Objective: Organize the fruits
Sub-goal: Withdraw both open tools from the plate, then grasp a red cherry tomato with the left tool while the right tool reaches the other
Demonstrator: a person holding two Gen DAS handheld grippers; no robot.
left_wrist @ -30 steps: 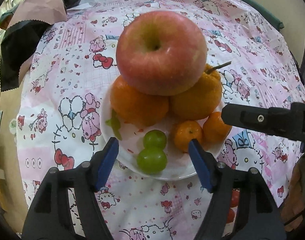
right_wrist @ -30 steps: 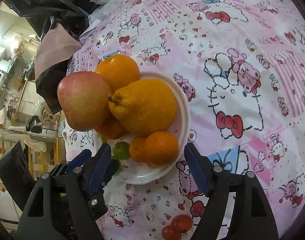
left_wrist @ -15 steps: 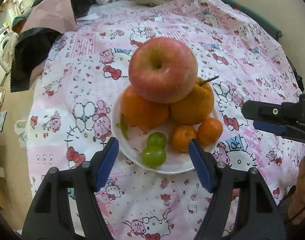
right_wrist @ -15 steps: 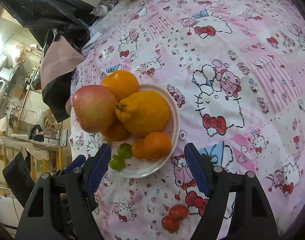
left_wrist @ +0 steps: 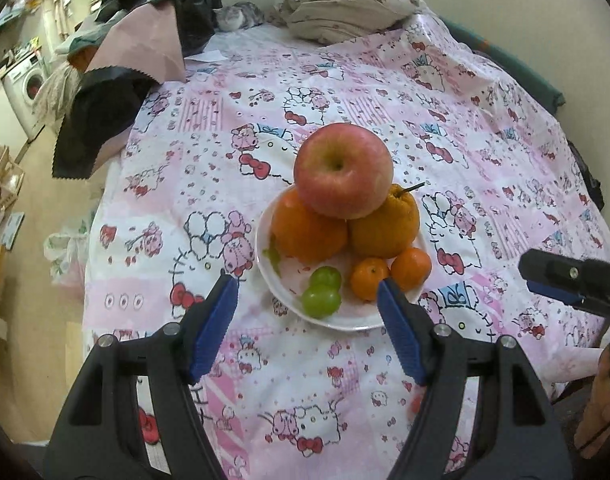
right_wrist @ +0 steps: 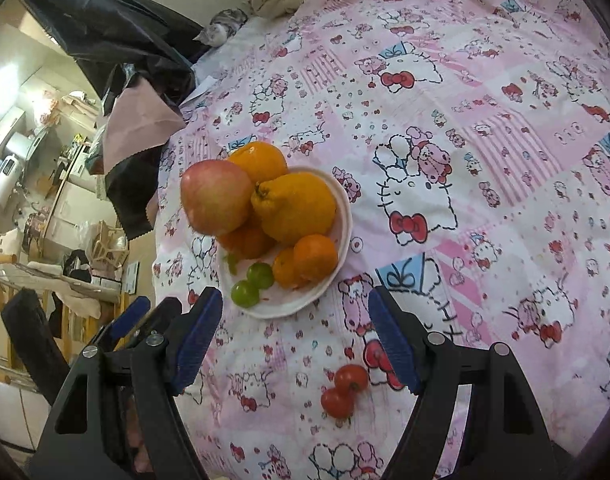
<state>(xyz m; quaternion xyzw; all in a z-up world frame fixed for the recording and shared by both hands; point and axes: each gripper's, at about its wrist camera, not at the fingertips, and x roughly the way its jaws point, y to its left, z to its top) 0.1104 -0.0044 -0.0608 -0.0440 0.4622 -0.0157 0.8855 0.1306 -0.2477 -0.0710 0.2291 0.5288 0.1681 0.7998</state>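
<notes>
Left wrist view: the left gripper (left_wrist: 307, 294) hangs above the near rim of a white plate (left_wrist: 347, 322), its jaws spread and empty. On the plate an apple (left_wrist: 343, 170) sits atop an orange (left_wrist: 307, 232) and a knobbly citrus (left_wrist: 385, 228) with a stem; in front lie two mandarins (left_wrist: 391, 270) and two green grapes (left_wrist: 321, 292). The plate rests on a pink cartoon-print cloth (left_wrist: 465, 140) — whether a tabletop or a bed lies under it I cannot tell. The right gripper's tip shows at the right edge, and a dim orange-red blur sits behind the right finger.

Right wrist view: the right gripper (right_wrist: 295, 314) also stands with jaws spread, pinching nothing, short of the plate's near rim. Two tomatoes (right_wrist: 344, 390) lie touching each other on the cloth between the fingers — off the plate, near it. Dark and pink fabric (right_wrist: 139, 120) drapes the far left edge.
</notes>
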